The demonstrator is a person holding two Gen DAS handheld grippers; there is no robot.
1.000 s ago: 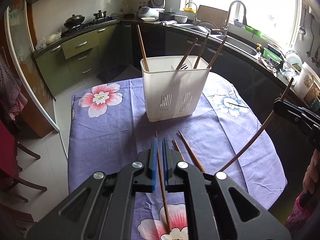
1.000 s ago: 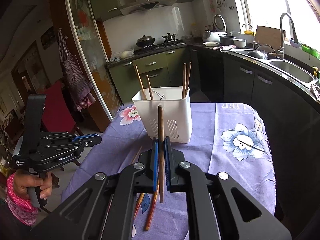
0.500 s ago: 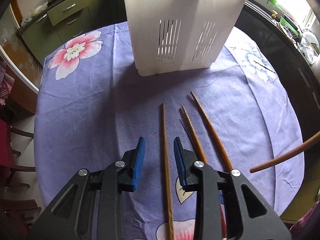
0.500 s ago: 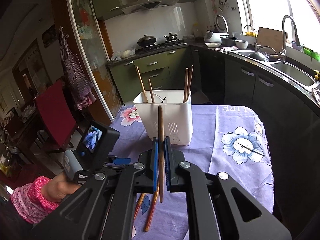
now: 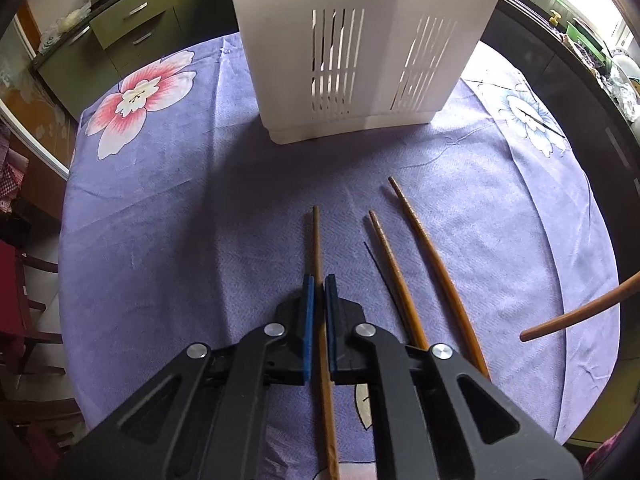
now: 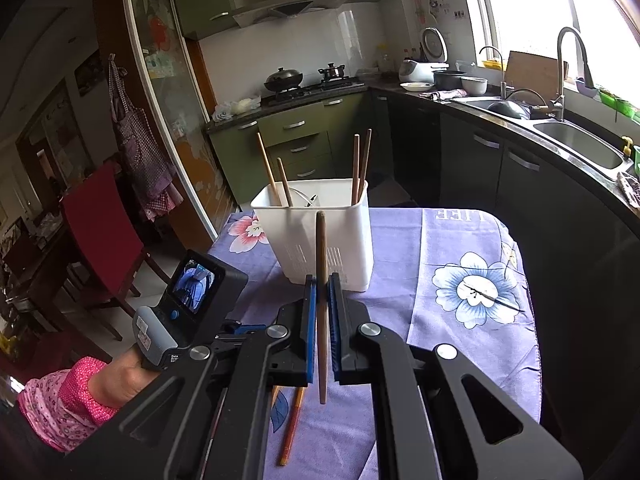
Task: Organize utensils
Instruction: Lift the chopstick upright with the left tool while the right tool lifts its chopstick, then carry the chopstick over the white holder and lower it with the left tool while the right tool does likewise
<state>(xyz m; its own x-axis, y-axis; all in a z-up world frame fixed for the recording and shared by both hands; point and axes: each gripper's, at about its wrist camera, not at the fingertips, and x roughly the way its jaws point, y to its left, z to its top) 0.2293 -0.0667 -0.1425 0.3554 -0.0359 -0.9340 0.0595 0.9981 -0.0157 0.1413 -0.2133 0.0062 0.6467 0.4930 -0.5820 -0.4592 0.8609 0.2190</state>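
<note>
A white slotted utensil holder point(image 5: 360, 44) stands on the purple flowered tablecloth point(image 5: 160, 208). It also shows in the right wrist view point(image 6: 320, 236), with several chopsticks upright in it. My left gripper point(image 5: 319, 280) is low over the cloth, shut on a brown chopstick point(image 5: 317, 240) that lies on the table. Two more chopsticks point(image 5: 432, 264) lie to its right. My right gripper point(image 6: 322, 280) is shut on another chopstick point(image 6: 321, 248), held upright above the table in front of the holder. That chopstick's end shows in the left wrist view point(image 5: 580, 312).
The table's edge curves round on every side. A red chair point(image 6: 100, 224) stands left of the table. Green kitchen cabinets point(image 6: 296, 136), a stove and a sink counter point(image 6: 560, 136) lie behind. The left hand-held unit point(image 6: 192, 300) is at the table's left front.
My left gripper came down from a raised view to the cloth, opened around the lying chopstick, then shut on it. My right gripper has stayed nearly still with its chopstick.
</note>
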